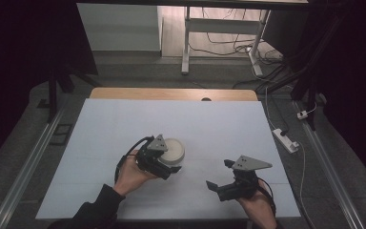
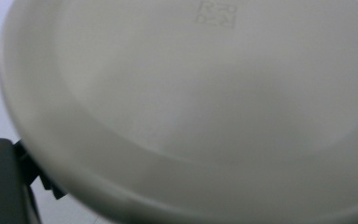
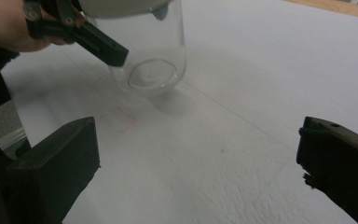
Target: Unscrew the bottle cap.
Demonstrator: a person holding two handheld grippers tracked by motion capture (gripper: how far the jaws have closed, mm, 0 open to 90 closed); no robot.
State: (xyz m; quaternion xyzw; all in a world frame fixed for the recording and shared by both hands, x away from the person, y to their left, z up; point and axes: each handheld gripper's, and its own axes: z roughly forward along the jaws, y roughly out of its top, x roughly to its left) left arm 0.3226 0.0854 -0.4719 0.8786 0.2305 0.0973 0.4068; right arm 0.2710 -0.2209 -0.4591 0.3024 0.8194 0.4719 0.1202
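A clear glass jar [image 3: 154, 60] with a white lid [image 1: 174, 150] stands on the white table sheet [image 1: 181, 119], left of centre. My left gripper [image 1: 170, 161] reaches it from the left, its jaws set around the glass just under the lid. One black finger [image 3: 100, 44] lies across the jar's front. In the left gripper view the lid [image 2: 205, 102] looms very close above one finger [image 2: 0, 182]; the other is hidden beneath it. My right gripper [image 1: 220, 174] rests low near the front right, open, with bare sheet between its jaws [image 3: 198, 154].
A wooden table edge [image 1: 171, 94] shows past the sheet at the back. A white power strip [image 1: 286, 140] and cables lie on the floor to the right. A metal desk frame [image 1: 187, 43] stands beyond the table. Bare sheet stretches behind and right of the jar.
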